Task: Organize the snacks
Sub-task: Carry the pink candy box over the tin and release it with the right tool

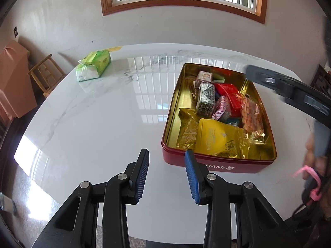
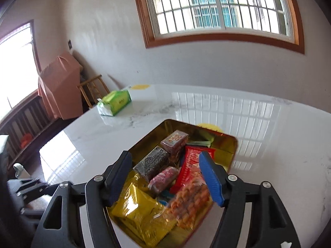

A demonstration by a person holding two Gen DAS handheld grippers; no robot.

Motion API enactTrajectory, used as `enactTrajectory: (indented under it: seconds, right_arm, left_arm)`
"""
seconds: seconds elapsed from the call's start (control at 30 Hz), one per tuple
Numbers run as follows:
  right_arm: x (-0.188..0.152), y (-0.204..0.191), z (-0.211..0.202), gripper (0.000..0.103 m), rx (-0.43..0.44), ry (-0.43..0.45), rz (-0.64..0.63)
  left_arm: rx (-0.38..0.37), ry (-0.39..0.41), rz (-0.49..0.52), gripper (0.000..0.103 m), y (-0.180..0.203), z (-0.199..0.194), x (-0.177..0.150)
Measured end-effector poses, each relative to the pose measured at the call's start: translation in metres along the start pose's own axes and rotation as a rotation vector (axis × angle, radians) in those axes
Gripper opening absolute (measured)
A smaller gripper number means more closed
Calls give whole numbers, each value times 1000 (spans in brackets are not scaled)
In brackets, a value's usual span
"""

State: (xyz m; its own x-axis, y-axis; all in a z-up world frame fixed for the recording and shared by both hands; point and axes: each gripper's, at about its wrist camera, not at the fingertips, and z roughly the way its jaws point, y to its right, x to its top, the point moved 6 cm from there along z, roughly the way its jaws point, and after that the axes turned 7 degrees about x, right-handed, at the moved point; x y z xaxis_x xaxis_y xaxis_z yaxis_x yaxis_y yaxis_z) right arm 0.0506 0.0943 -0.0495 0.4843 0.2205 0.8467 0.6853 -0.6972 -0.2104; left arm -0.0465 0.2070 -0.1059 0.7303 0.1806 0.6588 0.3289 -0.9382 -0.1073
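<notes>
A red tin with a gold inside stands on the white marble table. It holds several snacks: a yellow packet, a clear bag of orange snacks, a red packet, a dark speckled pack and a pink pack. My left gripper hovers at the tin's near left corner, jaws apart with nothing between them. My right gripper hangs open over the tin. The orange snack bag lies below its fingers, blurred and not pinched, next to the yellow packet.
A green tissue pack lies at the table's far left. Beyond that edge stand a wooden chair and a pink-covered object. A hand with a pink band holds the right gripper's body at the tin's right side.
</notes>
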Motion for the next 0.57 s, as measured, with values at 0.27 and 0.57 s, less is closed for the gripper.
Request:
enactTrajectory:
  seconds: [0.27, 0.57]
  right_arm:
    - [-43, 73, -78, 79, -171, -19, -12]
    - [-95, 253, -114, 84, -492, -257, 179]
  left_arm:
    - [-30, 48, 1, 81, 11, -15, 5]
    - [2, 136, 64, 81, 42, -46, 19]
